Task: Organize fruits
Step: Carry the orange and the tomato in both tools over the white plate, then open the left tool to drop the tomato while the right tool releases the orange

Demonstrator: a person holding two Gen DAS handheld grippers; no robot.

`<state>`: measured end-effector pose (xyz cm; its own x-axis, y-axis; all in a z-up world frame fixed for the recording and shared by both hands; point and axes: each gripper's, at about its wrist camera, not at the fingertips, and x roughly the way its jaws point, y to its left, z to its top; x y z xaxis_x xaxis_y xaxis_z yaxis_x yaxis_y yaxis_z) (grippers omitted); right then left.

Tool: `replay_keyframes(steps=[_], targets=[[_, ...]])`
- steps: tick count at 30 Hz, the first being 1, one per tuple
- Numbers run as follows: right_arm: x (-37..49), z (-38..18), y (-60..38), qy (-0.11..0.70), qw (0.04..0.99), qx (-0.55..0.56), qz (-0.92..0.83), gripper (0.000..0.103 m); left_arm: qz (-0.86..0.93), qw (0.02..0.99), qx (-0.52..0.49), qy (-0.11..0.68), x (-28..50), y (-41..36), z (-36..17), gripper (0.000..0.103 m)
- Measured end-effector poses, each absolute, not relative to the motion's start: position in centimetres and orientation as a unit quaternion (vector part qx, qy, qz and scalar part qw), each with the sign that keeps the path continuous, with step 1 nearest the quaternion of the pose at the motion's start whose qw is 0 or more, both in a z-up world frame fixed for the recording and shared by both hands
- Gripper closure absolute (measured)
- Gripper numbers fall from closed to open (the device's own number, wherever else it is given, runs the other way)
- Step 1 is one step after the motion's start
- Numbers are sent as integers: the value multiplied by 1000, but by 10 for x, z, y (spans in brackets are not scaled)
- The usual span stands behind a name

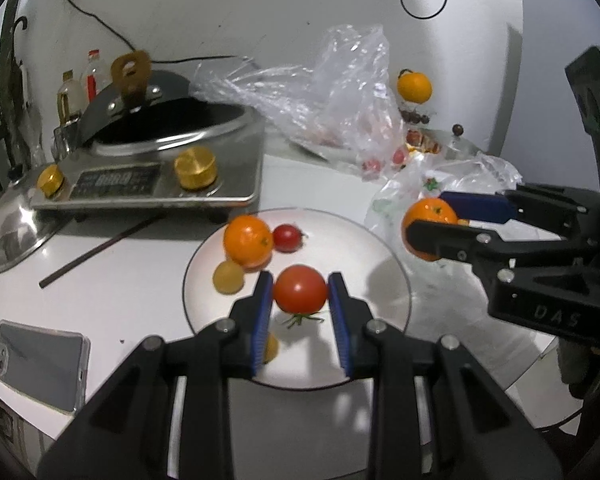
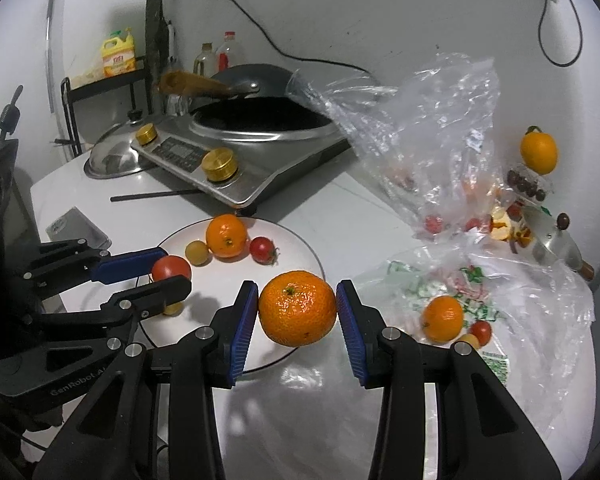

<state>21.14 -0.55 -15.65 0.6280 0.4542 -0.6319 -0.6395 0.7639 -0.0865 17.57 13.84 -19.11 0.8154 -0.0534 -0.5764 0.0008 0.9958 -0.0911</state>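
Observation:
A white plate (image 1: 364,360) (image 2: 300,248) holds an orange (image 1: 247,240) (image 2: 225,236), a small red tomato (image 1: 287,237) (image 2: 263,250) and a yellow tomato (image 1: 228,277) (image 2: 197,252). My left gripper (image 1: 300,292) (image 2: 168,272) is shut on a red tomato (image 1: 300,289) (image 2: 171,267) above the plate. My right gripper (image 2: 297,310) (image 1: 434,222) is shut on a second orange (image 2: 297,308) (image 1: 430,210) over the plate's right rim. Another orange (image 2: 443,318) and small tomatoes (image 2: 481,331) lie on a plastic bag to the right.
An induction cooker with a wok (image 1: 156,160) (image 2: 252,140) stands behind the plate, a steel lid (image 1: 12,228) beside it. A chopstick (image 1: 100,248) and a phone (image 1: 40,364) lie at left. Crumpled plastic bags (image 1: 332,96) (image 2: 428,128) and more fruit (image 1: 414,86) sit behind right.

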Motion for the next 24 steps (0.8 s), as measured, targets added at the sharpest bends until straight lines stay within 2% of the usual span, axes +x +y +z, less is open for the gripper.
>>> replay_keyframes(steps=[24], targets=[[255,-187,33,335,874,-165,311,60,1,945,-31,327,215,160,-218,74]])
